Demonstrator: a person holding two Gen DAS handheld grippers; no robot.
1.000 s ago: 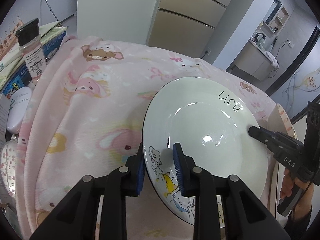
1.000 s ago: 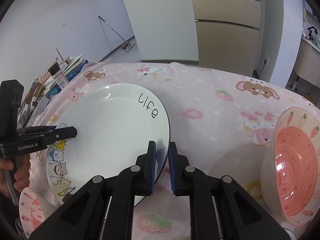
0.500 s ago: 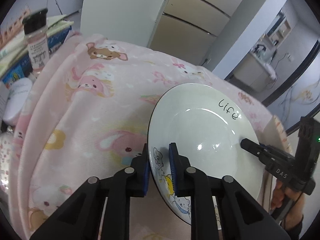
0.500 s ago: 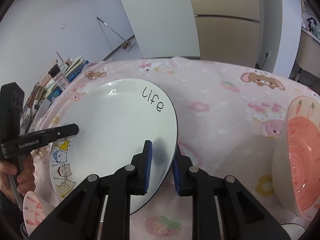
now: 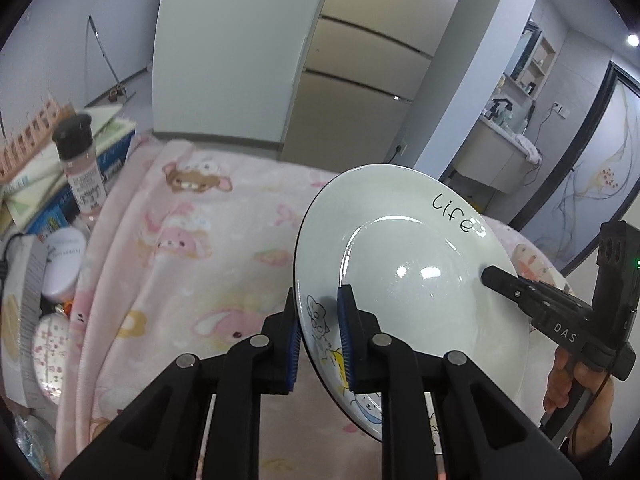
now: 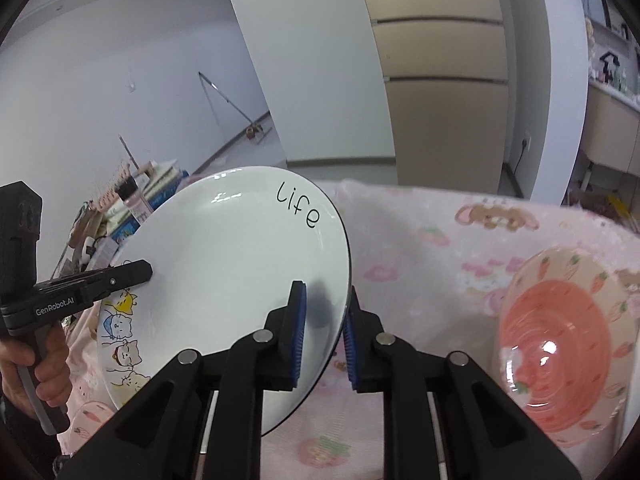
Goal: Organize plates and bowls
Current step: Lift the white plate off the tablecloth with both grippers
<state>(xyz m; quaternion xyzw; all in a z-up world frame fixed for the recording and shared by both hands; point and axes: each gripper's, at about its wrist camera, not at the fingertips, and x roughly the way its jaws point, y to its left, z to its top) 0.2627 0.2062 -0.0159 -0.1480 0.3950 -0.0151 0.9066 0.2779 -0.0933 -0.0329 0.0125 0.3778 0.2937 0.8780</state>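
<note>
Between the two blue pads of the left gripper sits the rim of a big white plate. The pads are close together, one on each side of the rim, and they pinch the plate near the little cat drawings. The plate is tipped up on its edge, off the pink blanket, with the word "life" written near its top.

The right gripper has the other side of the same plate. One pad presses on the white face. The other pad sits just behind the rim, and I cannot tell if it touches, so the grip looks a bit loose there.

Off to the right of the right gripper, a pink bowl with carrot pictures rests on the blanket, well apart from the plate. Near the low left corner of that view, part of another carrot dish peeks out under the plate.

Far to the left of the left gripper stands a small bottle with a black cap, next to a stack of books and some round white tubs.
</note>
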